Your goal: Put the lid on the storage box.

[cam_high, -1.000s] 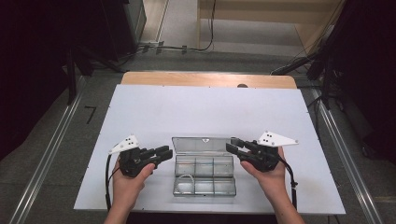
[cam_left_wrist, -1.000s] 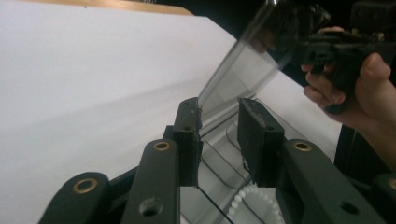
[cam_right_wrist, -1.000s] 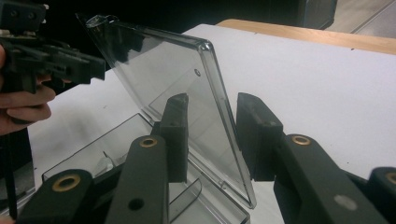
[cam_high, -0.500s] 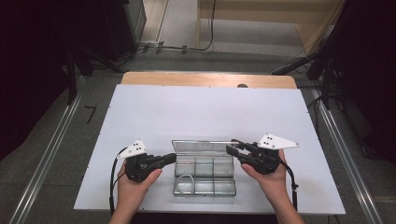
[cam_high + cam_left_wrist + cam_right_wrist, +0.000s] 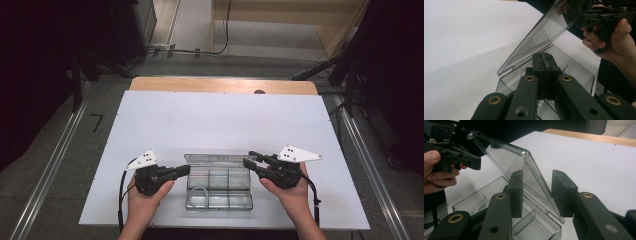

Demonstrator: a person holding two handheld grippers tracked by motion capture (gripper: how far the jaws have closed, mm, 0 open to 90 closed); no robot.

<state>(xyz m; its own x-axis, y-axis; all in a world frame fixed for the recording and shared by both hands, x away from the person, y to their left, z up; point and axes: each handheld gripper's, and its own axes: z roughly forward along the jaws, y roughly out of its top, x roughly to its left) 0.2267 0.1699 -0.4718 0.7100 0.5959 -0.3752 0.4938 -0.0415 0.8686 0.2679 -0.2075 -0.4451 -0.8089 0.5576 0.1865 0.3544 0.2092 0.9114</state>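
Observation:
A clear plastic compartment box (image 5: 218, 206) lies near the table's front edge. Its lid (image 5: 217, 159) is raised and leans back. My left gripper (image 5: 187, 170) is shut at the box's left end. In the left gripper view its jaws (image 5: 545, 56) press together over the box's left wall, under the lid (image 5: 541, 32), with nothing seen between them. My right gripper (image 5: 247, 160) is at the box's right end. In the right gripper view its jaws (image 5: 536, 177) stand apart on either side of the lid's edge (image 5: 534, 170), and the pads do not press on it.
The box sits on a white sheet (image 5: 220, 120) that covers a wooden table (image 5: 220, 85). Small white pieces (image 5: 480, 206) lie in one compartment. A metal rail (image 5: 50, 170) runs along the floor to the left, and dark equipment stands at both sides.
My left gripper has moved right to the box's left end and its jaws have closed. The right gripper has stayed at the lid's right end.

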